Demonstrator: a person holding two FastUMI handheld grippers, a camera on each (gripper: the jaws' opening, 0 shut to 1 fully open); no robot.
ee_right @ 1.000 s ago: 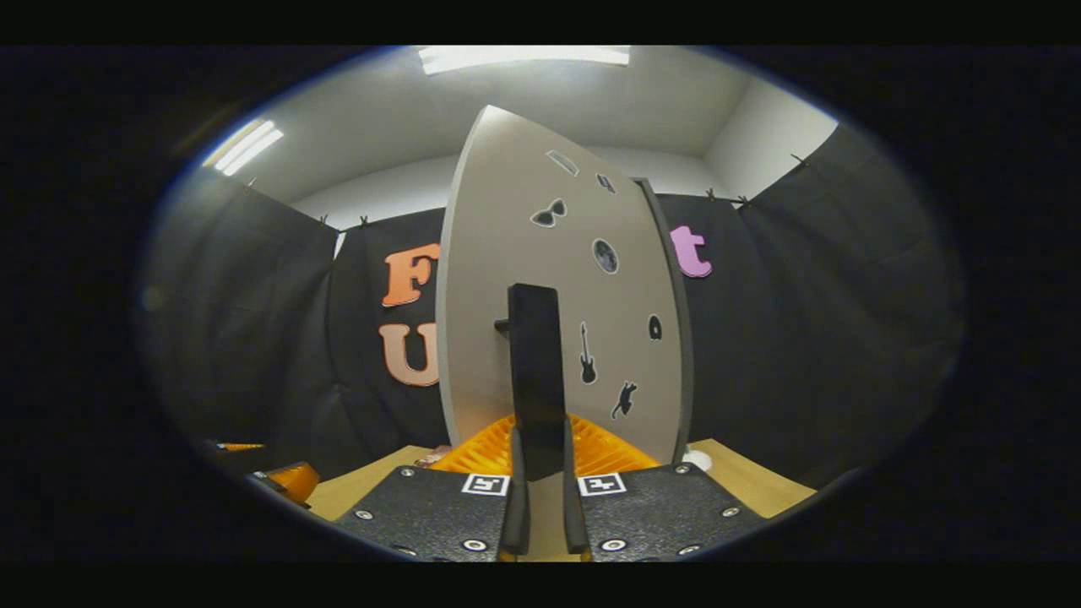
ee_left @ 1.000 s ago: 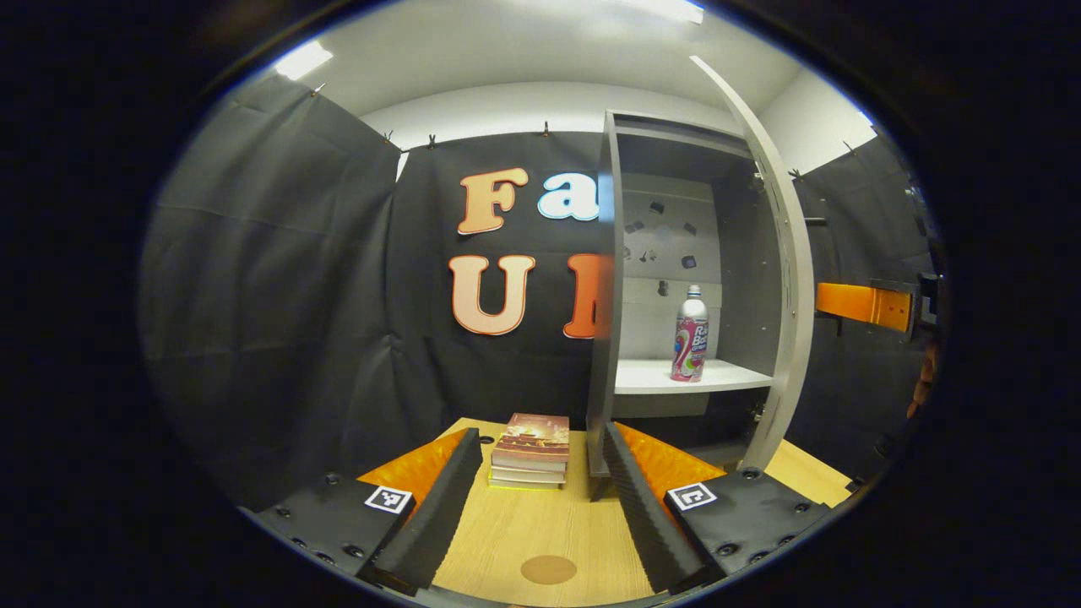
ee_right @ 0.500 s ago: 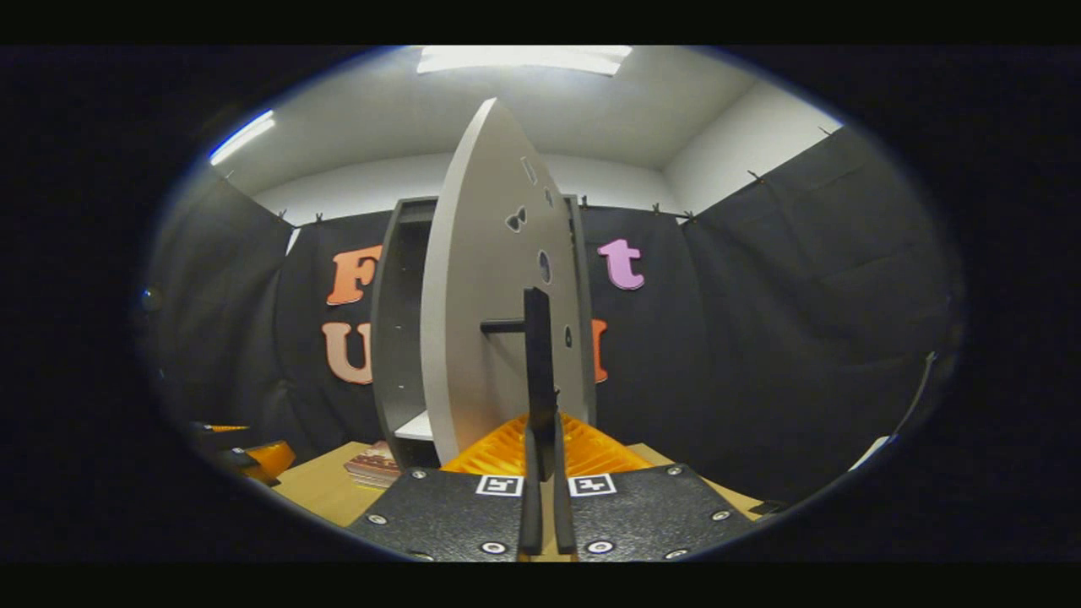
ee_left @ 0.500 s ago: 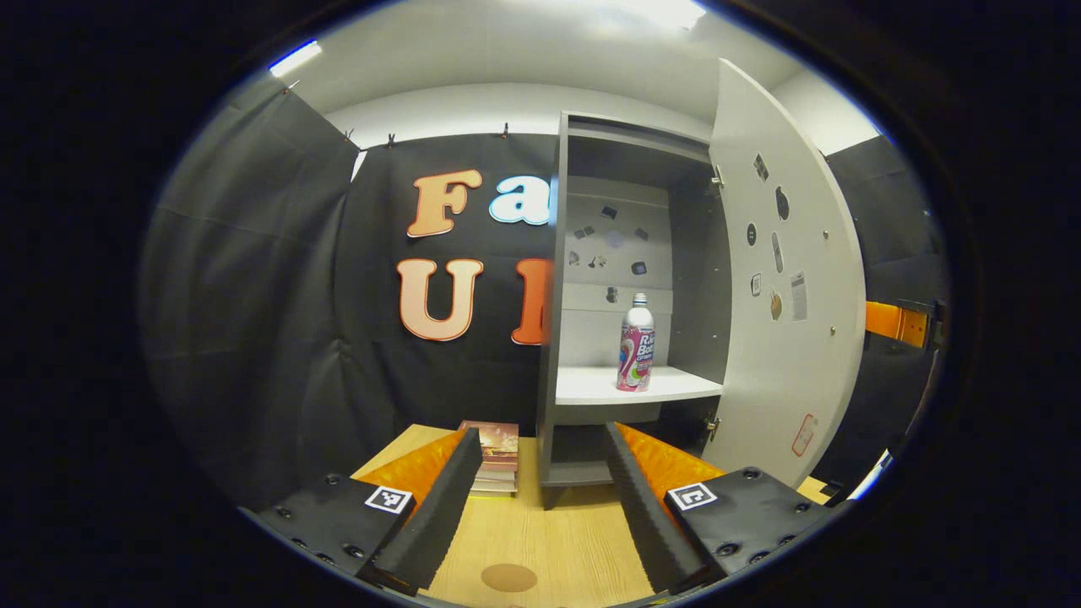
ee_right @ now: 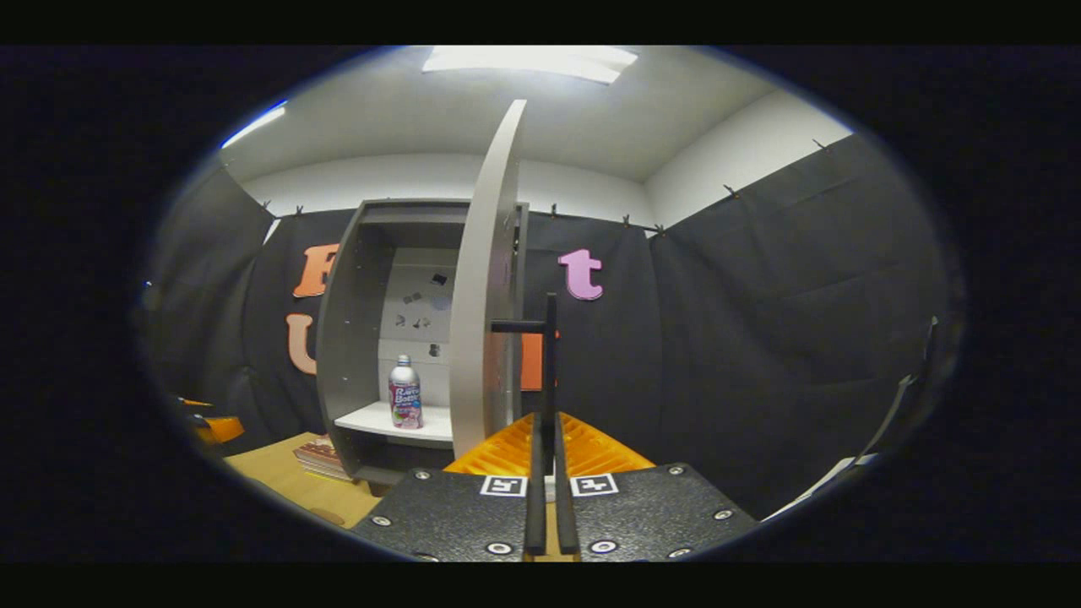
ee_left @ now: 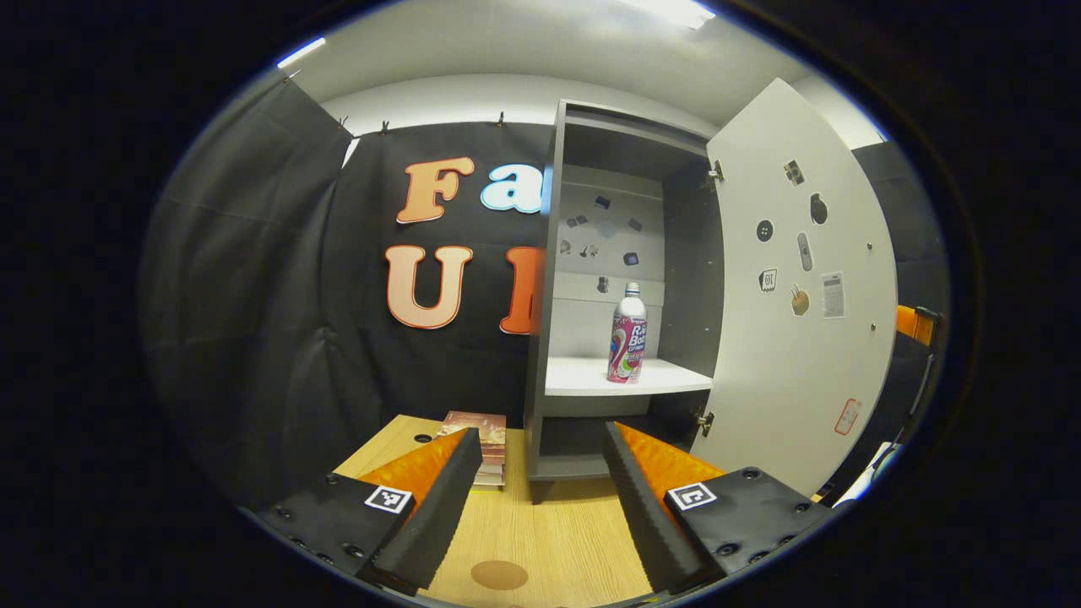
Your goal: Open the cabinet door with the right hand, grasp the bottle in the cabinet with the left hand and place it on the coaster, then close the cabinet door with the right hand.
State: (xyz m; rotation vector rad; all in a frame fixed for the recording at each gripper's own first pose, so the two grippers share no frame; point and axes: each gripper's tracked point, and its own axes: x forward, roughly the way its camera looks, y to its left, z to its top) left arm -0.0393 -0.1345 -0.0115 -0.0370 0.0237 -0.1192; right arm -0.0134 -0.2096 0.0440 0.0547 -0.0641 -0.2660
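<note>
Bottle (ee_left: 627, 334) stands upright on the white shelf (ee_left: 591, 377) inside the cabinet (ee_left: 629, 135), near the shelf's right end, w/ the door (ee_left: 802, 338) swung wide open. It looks like a slim metal or plastic drink bottle w/ a glossy printed sleeve, so probably light-ish, stiff, and a bit slippery; tall and narrow, so a nudge near the cap could tip it. Best hold, I'd say, is across the straight body around mid-height, below the shoulder, coming in level from the front. Can't tell if it's full or empty, so weight is a guess. Left gripper (ee_left: 540, 498) hangs low over the table (ee_left: 557, 540), jaws spread wide w/ nothing between them, well short of the shelf. Right gripper (ee_right: 549, 507) has its jaws pressed close on the door's dark handle (ee_right: 549, 363), pinching it. Coaster (ee_left: 499, 575), a small brown disc, lies on the table just ahead of the left gripper. A stack of books (ee_left: 486, 443) sits left of the cabinet, partly hidden behind the left gripper's finger. The cabinet's lower section is dark, contents not readable. The stickers on the door and back panel are too small to make out.
</note>
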